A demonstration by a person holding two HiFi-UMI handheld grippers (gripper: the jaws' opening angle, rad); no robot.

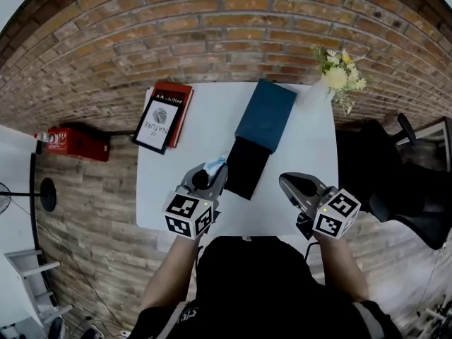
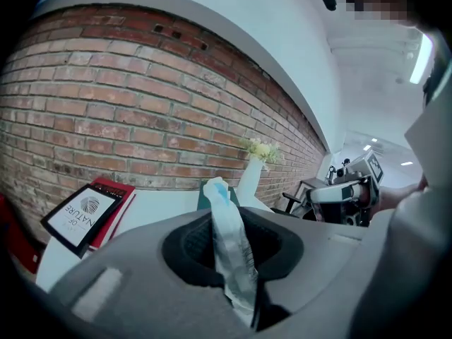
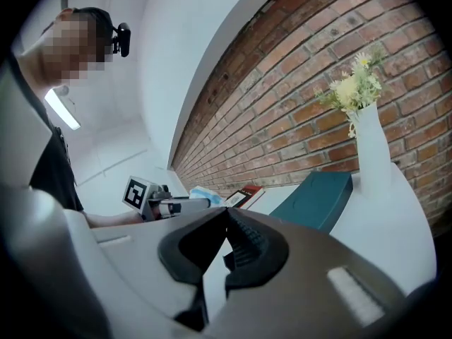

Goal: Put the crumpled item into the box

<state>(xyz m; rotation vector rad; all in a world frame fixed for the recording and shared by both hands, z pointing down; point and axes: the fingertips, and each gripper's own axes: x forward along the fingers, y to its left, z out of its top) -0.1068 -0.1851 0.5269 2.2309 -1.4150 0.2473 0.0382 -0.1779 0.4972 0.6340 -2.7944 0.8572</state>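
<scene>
A crumpled white and pale-blue item [image 1: 215,166] sticks up from my left gripper [image 1: 210,176], which is shut on it just left of the open black box [image 1: 247,167]. In the left gripper view the crumpled item [image 2: 224,221] stands squeezed between the jaws of the left gripper [image 2: 230,260]. A teal lid [image 1: 266,114] lies beyond the black box. My right gripper [image 1: 290,183] hovers over the table's near right part, shut, with nothing in it. The right gripper [image 3: 227,214] looks towards the teal lid [image 3: 318,195] and the left gripper [image 3: 164,205].
On the white table [image 1: 205,122] two books [image 1: 164,115] lie at the far left. A white vase of flowers [image 1: 332,80] stands at the far right corner. A red object [image 1: 70,143] is on the floor at left, a dark chair [image 1: 385,168] at right.
</scene>
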